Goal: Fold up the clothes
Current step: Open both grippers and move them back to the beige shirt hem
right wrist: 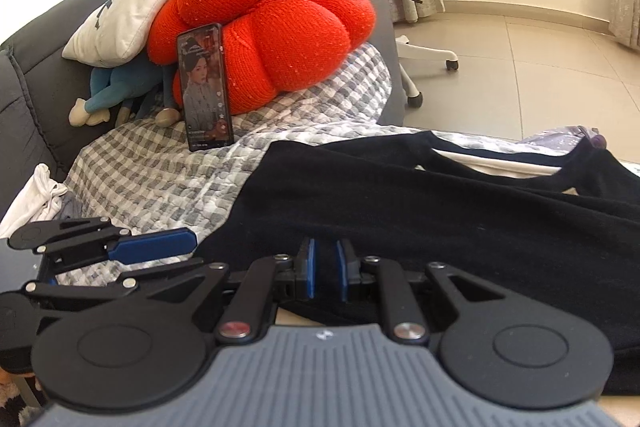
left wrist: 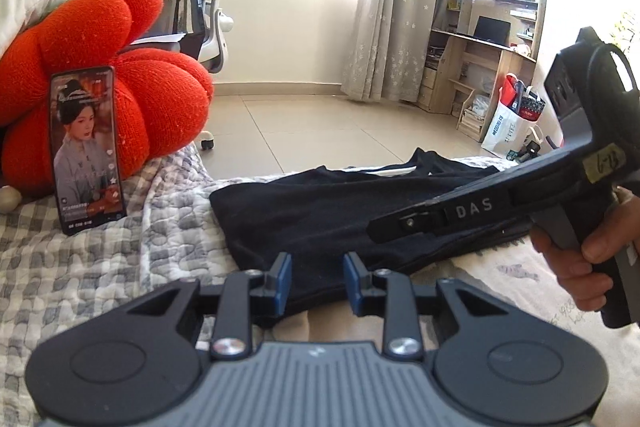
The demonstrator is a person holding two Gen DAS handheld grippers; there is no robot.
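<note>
Black knit fabric, a dark top (right wrist: 440, 219), lies spread on a grey checked quilt (left wrist: 80, 267), its white-lined neck opening at the far end and its near hem at both pairs of tongs. The garment's long axis runs away from the tongs, hem near, neckline far, angled a little to the right.

The left gripper (left wrist: 317, 281) stands with its blue pads apart, straddling the near hem toward the garment's left corner, with nothing pinched between them. The right gripper (right wrist: 323, 269) has its pads nearly together, a narrow gap showing, just over the hem; whether cloth is caught between them cannot be told (the fabric is black against black). Both tools sit at the same edge, the left one nearer the corner.

A phone (right wrist: 206, 87) leans on a red knotted cushion (right wrist: 272, 27) beyond. The only container, a white shopping bag (left wrist: 512, 123) on the floor, holds red and dark items.
</note>
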